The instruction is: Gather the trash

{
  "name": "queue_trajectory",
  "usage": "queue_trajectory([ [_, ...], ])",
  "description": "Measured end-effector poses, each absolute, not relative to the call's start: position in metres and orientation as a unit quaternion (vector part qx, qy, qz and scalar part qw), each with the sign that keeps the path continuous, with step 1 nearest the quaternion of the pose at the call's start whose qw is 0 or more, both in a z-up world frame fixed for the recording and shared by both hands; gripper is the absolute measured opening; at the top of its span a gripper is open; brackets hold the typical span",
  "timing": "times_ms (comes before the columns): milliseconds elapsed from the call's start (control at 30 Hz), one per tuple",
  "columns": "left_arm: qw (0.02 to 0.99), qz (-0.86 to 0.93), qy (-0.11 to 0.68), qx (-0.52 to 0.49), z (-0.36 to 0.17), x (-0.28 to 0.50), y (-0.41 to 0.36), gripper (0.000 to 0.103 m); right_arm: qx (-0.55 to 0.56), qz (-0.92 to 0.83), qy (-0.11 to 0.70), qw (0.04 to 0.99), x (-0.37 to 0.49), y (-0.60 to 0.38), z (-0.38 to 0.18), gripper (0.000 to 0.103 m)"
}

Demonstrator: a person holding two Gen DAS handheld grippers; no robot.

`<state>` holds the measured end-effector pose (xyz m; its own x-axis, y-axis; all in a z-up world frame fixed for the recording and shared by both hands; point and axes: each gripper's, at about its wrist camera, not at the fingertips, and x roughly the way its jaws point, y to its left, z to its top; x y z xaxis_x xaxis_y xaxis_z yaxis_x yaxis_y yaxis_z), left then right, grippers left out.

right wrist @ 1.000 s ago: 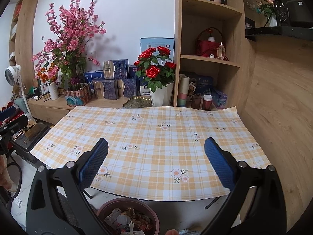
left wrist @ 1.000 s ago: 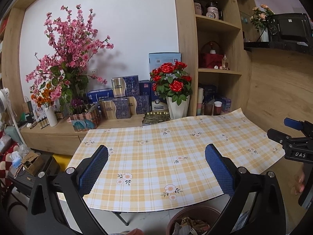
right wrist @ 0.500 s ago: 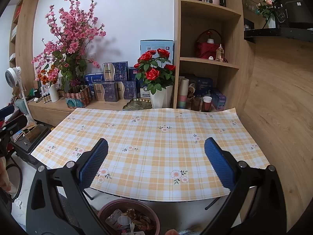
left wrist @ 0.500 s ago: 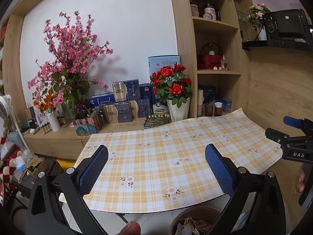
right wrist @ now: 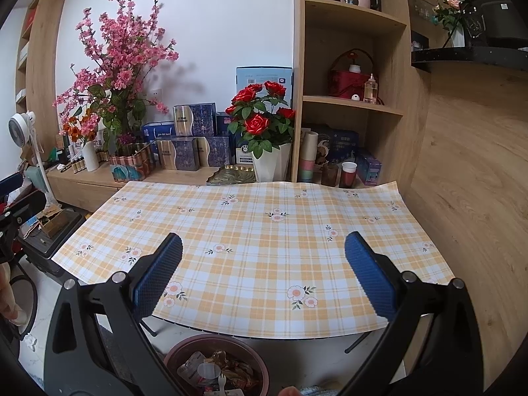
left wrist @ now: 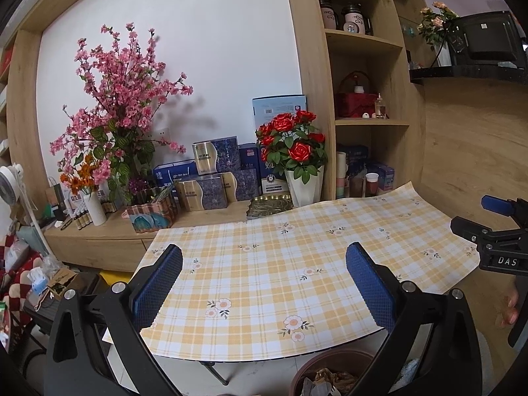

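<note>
Both grippers hang above the near edge of a table [right wrist: 264,224] covered with a yellow checked cloth with small flowers. The left gripper [left wrist: 264,277] has its two blue-padded fingers spread wide apart with nothing between them, and the right gripper [right wrist: 264,264] stands the same way, fingers far apart and empty. On the floor just under the table's near edge sits a round brown bin [right wrist: 216,364] holding the trash [right wrist: 214,373]: crumpled wrappers, a white lid and a small fork. In the left view only part of the bin shows at the bottom edge. Behind the table a low wooden counter [right wrist: 184,173] carries a white pot of red roses [right wrist: 260,122], blue boxes [right wrist: 194,132] and a tall spray of pink blossoms [right wrist: 122,49].
</note>
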<state>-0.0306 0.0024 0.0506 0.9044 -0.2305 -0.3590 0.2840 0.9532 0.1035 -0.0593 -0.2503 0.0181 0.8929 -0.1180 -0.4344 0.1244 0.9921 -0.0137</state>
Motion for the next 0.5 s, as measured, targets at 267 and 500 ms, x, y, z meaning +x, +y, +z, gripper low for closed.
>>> queue_trajectory([
  [267,0.974,-0.121,0.178,0.071,0.0519,-0.0286,0.0078,0.097,0.007,-0.062,0.223,0.973,-0.0594,-0.2503,0.0182,0.097],
  [500,0.974,-0.117,0.181,0.068,0.0514,-0.0265,0.0112,0.097,0.007,-0.062,0.225,0.972,-0.0591,-0.25,0.0176,0.097],
])
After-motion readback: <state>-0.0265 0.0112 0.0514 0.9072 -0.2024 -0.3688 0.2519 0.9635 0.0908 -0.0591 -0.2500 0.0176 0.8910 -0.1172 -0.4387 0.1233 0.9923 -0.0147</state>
